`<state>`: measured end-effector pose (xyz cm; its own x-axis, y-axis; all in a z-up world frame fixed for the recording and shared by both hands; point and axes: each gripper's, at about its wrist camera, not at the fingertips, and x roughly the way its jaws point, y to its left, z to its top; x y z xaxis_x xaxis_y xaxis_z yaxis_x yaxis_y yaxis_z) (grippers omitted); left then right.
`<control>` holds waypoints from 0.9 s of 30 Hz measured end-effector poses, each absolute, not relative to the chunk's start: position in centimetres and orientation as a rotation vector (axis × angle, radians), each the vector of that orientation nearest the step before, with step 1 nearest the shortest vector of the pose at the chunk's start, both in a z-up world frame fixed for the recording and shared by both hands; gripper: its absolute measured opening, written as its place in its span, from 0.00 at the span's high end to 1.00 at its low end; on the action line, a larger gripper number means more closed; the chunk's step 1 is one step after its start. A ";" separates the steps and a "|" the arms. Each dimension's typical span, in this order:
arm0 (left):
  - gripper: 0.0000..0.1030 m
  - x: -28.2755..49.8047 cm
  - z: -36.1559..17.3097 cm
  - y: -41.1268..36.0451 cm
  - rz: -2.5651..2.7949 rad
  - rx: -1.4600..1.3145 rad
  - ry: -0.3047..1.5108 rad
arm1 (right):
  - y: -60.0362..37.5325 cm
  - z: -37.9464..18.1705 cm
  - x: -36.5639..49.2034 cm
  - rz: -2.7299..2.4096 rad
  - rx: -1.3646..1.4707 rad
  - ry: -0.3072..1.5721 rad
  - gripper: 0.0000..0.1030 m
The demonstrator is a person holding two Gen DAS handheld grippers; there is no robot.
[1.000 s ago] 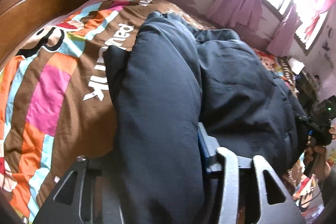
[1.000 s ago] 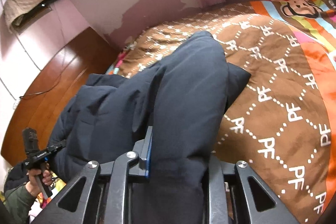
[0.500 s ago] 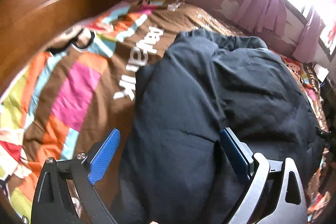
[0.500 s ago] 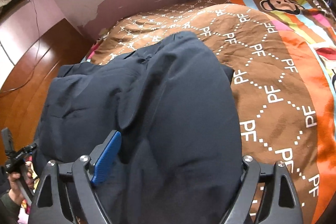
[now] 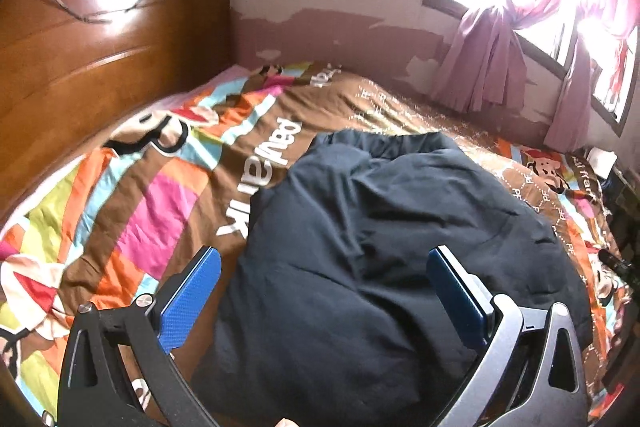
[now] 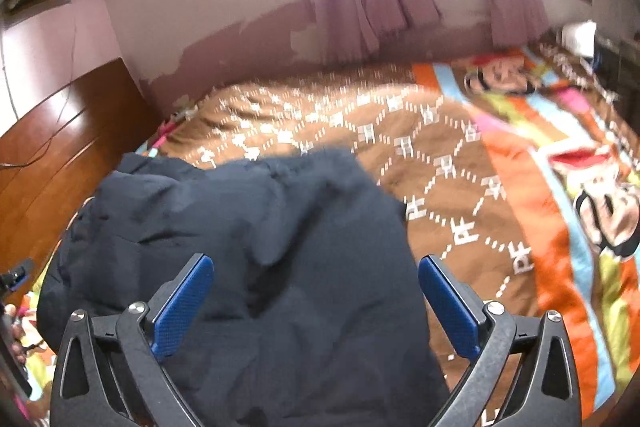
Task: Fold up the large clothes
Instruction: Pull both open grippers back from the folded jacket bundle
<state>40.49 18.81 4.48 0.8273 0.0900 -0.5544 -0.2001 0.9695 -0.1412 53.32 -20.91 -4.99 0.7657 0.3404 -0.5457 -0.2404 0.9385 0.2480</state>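
jacket: dark navy padded jacket (image 5: 384, 259), bunched in a thick mound on the bed (image 5: 132, 187), on the patterned bedspread. Roughly mid-bed; headboard (image 5: 100, 39) well beyond its left side, window curtains (image 5: 484, 67) past its far edge.
left tool (image 5: 324, 291): jaws opening, spread wide; blue pads (image 5: 192, 299) stand clear of the cloth. Jacket bulk sits between them, nothing pinched.
right tool (image 6: 316, 291): same; jaws opening, both pads apart from the fabric, jacket lying between and under them, not gripped.
why open: looks like a release. Fold laid on the jacket body, so both tools let go together to avoid dragging the layer back off.
fold state: judged partial. Top layer is puffy and creased, far edge uneven; not a tidy rectangle yet.
next: probably re-grip on an edge nearer the headboard side or the near hem.
risk: padded fill springs back and may unroll.
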 end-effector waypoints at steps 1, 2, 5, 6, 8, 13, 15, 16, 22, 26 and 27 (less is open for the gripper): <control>0.02 40.2 4.8 18.4 0.162 -0.180 0.565 | -20.7 -4.4 52.8 0.319 0.153 0.599 0.00; 0.02 39.9 5.0 17.9 0.168 -0.159 0.550 | -20.6 -3.9 52.2 0.322 0.141 0.574 0.00; 0.02 39.0 5.8 16.8 0.178 -0.113 0.508 | -20.0 -2.6 50.7 0.343 0.122 0.515 0.00; 0.02 38.6 6.0 16.6 0.179 -0.106 0.496 | -19.9 -2.4 50.4 0.349 0.119 0.504 0.00; 0.02 37.9 6.7 15.8 0.171 -0.097 0.469 | -19.6 -1.8 49.4 0.362 0.112 0.479 0.00; 0.02 35.7 8.5 13.7 0.141 -0.059 0.401 | -19.2 -0.5 47.2 0.387 0.102 0.426 0.00; 0.02 34.9 9.1 12.8 0.133 -0.039 0.379 | -19.1 0.1 46.1 0.396 0.093 0.401 0.00; 0.02 34.5 9.2 12.5 0.130 -0.034 0.373 | -19.0 0.4 45.5 0.399 0.089 0.387 0.00; 0.02 31.8 10.4 10.7 0.100 -0.019 0.323 | -19.0 1.6 42.1 0.435 0.093 0.336 0.00; 0.02 30.1 10.8 10.0 0.086 -0.004 0.309 | -18.9 2.1 40.0 0.452 0.092 0.316 0.00; 0.02 29.6 10.9 9.8 0.085 -0.001 0.306 | -19.0 2.2 39.7 0.454 0.093 0.312 0.00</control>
